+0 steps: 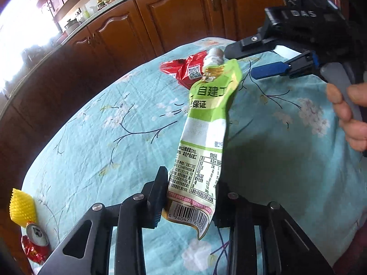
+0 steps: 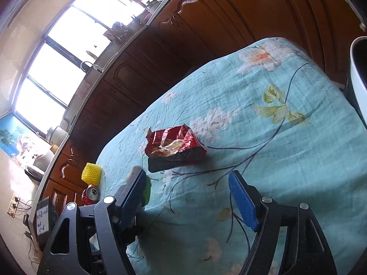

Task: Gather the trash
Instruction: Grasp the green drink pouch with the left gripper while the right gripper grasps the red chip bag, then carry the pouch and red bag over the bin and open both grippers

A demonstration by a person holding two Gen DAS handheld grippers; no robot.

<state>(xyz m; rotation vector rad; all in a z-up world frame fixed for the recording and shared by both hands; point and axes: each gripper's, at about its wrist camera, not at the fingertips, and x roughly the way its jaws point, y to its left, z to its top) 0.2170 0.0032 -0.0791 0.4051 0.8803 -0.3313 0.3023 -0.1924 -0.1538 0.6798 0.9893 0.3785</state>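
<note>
Green drink pouch (image 1: 201, 142) hangs pinched in the left gripper (image 1: 190, 197) above the floral tablecloth (image 1: 91, 137), one red wrapper (image 2: 174, 146) at twelve o'clock of the spread right gripper (image 2: 190, 197).

Green-and-white printed spout pouch (image 1: 204, 123) w/ black barcode. Shiny red foil wrapper (image 2: 174, 146), black underside. Teal tablecloth (image 2: 286, 155), white/peach blossoms, dark branch lines. Yellow spiky foam net (image 2: 91, 171). Crushed red can (image 2: 91, 194). Blue pads (image 2: 243, 204).
</note>
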